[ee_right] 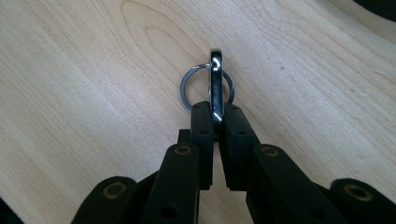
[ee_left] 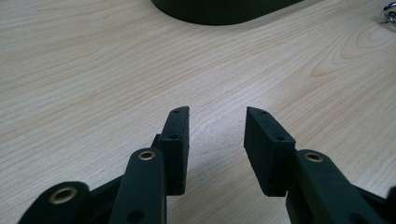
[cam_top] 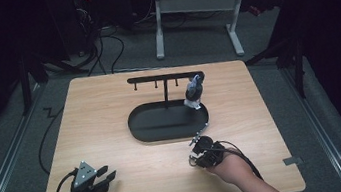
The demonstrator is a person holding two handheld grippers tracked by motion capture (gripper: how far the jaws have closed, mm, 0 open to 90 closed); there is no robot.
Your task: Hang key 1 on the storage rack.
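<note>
A black stand with an oval base (cam_top: 162, 125) and a crossbar of hooks (cam_top: 158, 78) sits mid-table. A dark keychain figure (cam_top: 194, 92) hangs from the bar's right end. My right gripper (ee_right: 216, 114) (cam_top: 199, 145) is shut on a shiny metal clip (ee_right: 216, 86) that carries a key ring (ee_right: 187, 88), just above the wood in front of the base's right end. Near the front left of the table my left gripper (ee_left: 217, 126) (cam_top: 109, 174) is open, with bare wood between its jaws.
The wooden table (cam_top: 110, 109) has its front edge close to both hands. In the left gripper view the base's rim (ee_left: 224, 11) lies ahead and a bit of metal (ee_left: 390, 11) shows at the far right. A white-legged desk (cam_top: 195, 17) stands beyond.
</note>
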